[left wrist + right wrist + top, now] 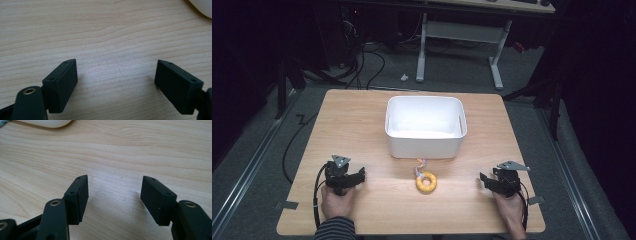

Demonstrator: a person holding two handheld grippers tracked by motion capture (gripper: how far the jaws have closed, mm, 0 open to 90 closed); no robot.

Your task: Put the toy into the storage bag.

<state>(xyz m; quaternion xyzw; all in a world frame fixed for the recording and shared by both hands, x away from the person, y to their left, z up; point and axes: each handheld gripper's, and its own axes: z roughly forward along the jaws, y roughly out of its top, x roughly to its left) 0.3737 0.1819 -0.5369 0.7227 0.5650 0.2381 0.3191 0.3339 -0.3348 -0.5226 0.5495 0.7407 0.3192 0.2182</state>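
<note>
Yellow ring toy (426,182) flat before bin (425,148)

The high view looks forward and down from above the near edge of the light wooden table (362,120), taking in the white plastic bin (425,127). Each gripper view skims the tabletop close up, facing that bin, whose rounded corner both share with the high view.

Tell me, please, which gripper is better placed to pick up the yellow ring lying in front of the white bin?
Probably the right gripper: it lies slightly nearer the yellow ring than the left gripper. Both are open with nothing between the jaws, so the margin is small.
</note>
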